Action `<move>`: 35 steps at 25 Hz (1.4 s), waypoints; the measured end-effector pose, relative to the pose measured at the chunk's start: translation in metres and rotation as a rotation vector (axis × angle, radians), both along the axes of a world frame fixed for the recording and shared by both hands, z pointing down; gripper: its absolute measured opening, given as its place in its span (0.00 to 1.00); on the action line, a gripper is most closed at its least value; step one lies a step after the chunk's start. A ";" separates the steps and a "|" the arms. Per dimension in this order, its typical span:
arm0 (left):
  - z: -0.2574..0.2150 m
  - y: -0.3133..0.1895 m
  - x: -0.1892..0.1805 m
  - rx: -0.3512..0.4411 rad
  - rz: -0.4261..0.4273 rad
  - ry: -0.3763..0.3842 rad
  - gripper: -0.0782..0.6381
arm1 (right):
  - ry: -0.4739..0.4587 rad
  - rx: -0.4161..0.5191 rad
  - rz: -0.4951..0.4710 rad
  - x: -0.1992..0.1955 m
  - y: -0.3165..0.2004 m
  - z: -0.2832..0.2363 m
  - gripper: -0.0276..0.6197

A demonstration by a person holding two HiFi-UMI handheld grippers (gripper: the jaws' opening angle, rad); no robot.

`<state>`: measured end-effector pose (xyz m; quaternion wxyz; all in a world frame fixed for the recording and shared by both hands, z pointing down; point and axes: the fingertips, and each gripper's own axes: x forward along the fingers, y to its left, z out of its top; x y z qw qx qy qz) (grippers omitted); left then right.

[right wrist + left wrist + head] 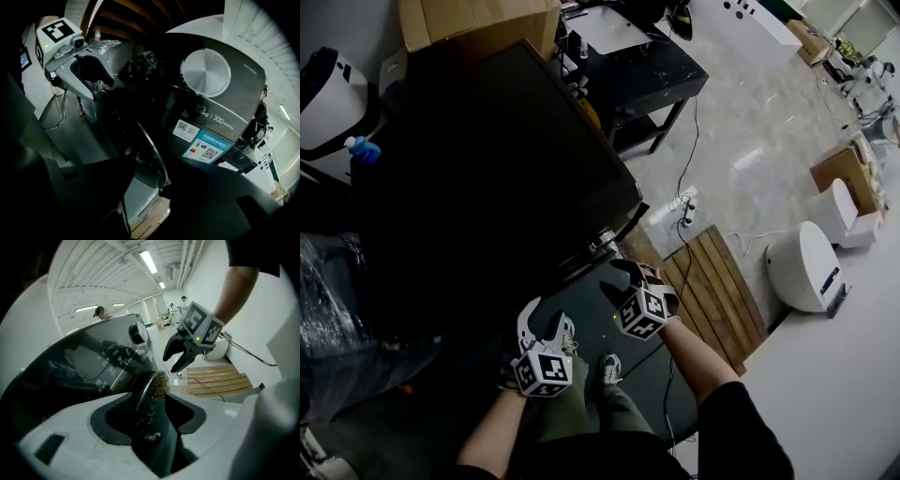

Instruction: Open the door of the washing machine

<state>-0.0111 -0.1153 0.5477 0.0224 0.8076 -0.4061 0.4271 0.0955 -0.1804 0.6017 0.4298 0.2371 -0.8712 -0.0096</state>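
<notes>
The dark washing machine (pixel 487 187) fills the head view's middle, and both grippers hang low in front of it. My left gripper (pixel 542 319) is open; in its own view the left gripper (pixel 149 409) has the round door's chrome rim (pixel 146 392) standing in the gap, clear of both pads. My right gripper (pixel 619 281) is open too, and in the right gripper view the same door rim (pixel 151 157) passes between the dark jaws of the right gripper (pixel 157 183) without being pressed. The control knob (pixel 206 72) sits above the door.
A wooden pallet (pixel 717 291) and a power strip (pixel 684 211) with cables lie on the floor to the right. A white rounded appliance (pixel 806 267) stands further right. Plastic-wrapped goods (pixel 337 319) sit at the left, with a black table (pixel 647 75) behind the machine.
</notes>
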 end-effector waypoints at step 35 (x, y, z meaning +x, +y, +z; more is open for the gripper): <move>0.023 -0.028 -0.005 0.062 -0.053 0.001 0.28 | 0.076 0.043 -0.262 -0.027 -0.016 0.046 0.29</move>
